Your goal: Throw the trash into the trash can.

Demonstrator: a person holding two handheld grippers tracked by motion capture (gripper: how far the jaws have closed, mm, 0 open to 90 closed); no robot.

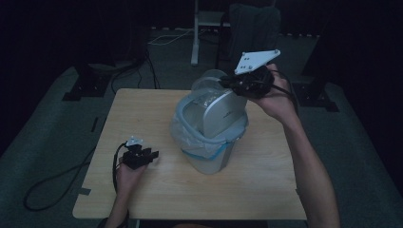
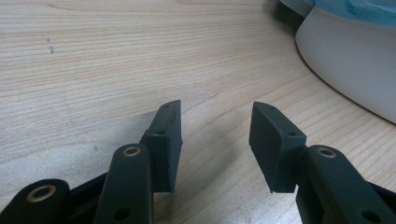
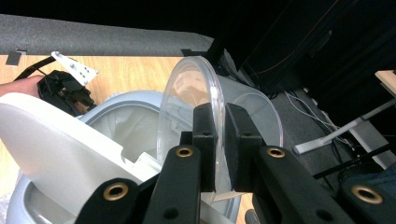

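A grey swing-lid bin (image 1: 207, 159) lined with a pale bag stands in the middle of the wooden table (image 1: 142, 109). Its silver flap (image 1: 221, 114) is tipped open. My right gripper (image 1: 229, 83) hovers over the bin's far rim, shut on the wall of a clear plastic container (image 1: 208, 80). In the right gripper view the jaws (image 3: 219, 121) pinch that clear container (image 3: 187, 88) on its edge above the white flap (image 3: 60, 144) and the bin mouth. My left gripper (image 1: 153, 156) rests low on the table left of the bin, open and holding nothing (image 2: 217, 119).
The bin's white wall (image 2: 345, 60) curves close at the right of the left gripper view. Bare wood lies ahead of the left jaws. Beyond the table are dark floor, cables (image 1: 157, 40) and stand legs (image 1: 195, 42).
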